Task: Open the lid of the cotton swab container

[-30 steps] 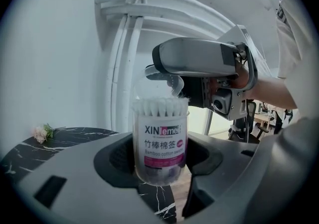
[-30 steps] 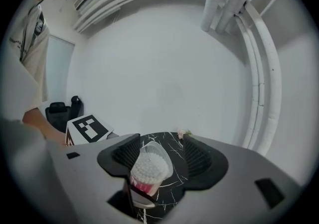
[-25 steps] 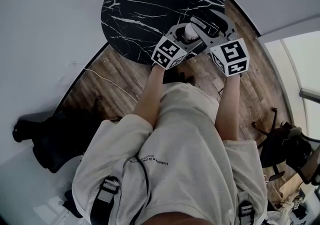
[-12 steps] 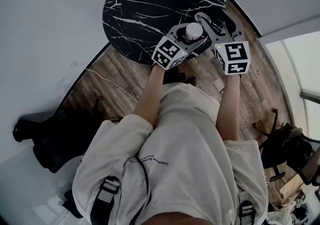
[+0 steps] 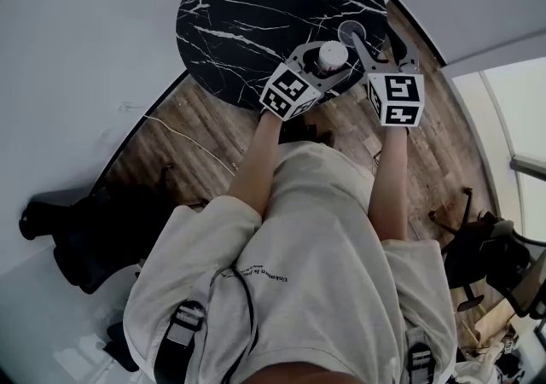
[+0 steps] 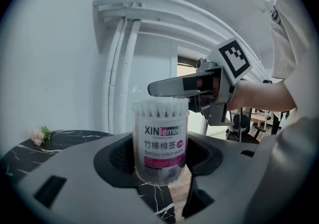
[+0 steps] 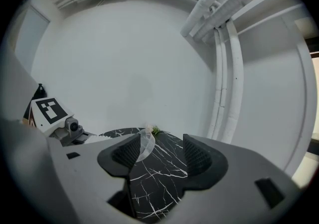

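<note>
Left gripper view shows the left gripper (image 6: 160,161) clamped on the cotton swab container (image 6: 160,141). Its jaws press the clear wall from both sides and hold it upright at the near rim of the black marble surface (image 6: 60,143). The top is uncovered, and the swab tips (image 6: 160,107) stand bare.

In the right gripper view the right gripper (image 7: 160,154) has its jaws spread. The clear lid (image 7: 143,144) sits against one pad only, with nothing touching its other side; I cannot tell whether it is caught there or merely leaning.

That is the main risk. Unpinched, the lid may slip off, land on edge and roll from the round surface to the wooden floor (image 5: 205,130). The second risk is the open container: any tilt of the left gripper would spill swabs, and a harder squeeze could buckle the thin wall.
</note>
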{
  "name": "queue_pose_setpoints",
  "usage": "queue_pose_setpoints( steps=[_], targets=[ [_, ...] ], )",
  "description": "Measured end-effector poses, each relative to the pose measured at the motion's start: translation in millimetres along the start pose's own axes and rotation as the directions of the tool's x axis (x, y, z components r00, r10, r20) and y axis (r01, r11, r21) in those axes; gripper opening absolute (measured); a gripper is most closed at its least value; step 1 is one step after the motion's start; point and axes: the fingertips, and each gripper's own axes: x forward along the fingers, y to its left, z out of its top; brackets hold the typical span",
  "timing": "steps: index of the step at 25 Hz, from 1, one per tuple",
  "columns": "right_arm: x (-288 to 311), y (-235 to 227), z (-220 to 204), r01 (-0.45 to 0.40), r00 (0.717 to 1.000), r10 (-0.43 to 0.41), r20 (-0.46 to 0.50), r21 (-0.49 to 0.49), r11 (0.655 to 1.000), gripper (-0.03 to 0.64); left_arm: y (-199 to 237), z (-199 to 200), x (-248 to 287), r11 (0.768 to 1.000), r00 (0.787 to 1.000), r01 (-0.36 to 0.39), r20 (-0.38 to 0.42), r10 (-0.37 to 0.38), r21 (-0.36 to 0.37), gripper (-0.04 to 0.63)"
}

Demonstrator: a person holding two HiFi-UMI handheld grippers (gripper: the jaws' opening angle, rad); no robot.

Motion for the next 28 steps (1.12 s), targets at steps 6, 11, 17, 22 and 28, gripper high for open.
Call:
queue_pose_setpoints(
  steps=[6, 11, 17, 22, 28],
  targets=[
    [3, 0, -13, -0.007, 0.999, 0.008, -0.038, 0.023, 1.0, 0.29, -1, 1, -1, 1.0, 1.0, 0.001, 0.007, -0.001, 0.001, 0.261],
    [9, 7, -20, -0.041, 0.998, 0.042, -0.056, 0.032, 0.999, 0.29, 1, -2, 1, 1.0, 1.0, -0.001, -0.002, 0.001, 0.005, 0.261],
    [12, 11, -23, -0.074, 0.995, 0.079, -0.055, 0.076, 0.994, 0.287, 0, -4, 1, 1.0, 1.0, -0.003, -0.01, 0.003, 0.009, 0.261],
    [7, 18, -9, -0.127, 0.992, 0.124, 0.03, 0.106, 0.986, 0.287, 4, -5, 1, 1.0, 1.0, -0.015, -0.017, 0.014, -0.017, 0.26],
    [-6, 27, 13, -0.22, 0.969, 0.204, 0.141, 0.109, 0.969, 0.287, 12, -6, 0, 0.998, 0.998, -0.063, -0.03, 0.062, -0.03, 0.261]
  ],
)
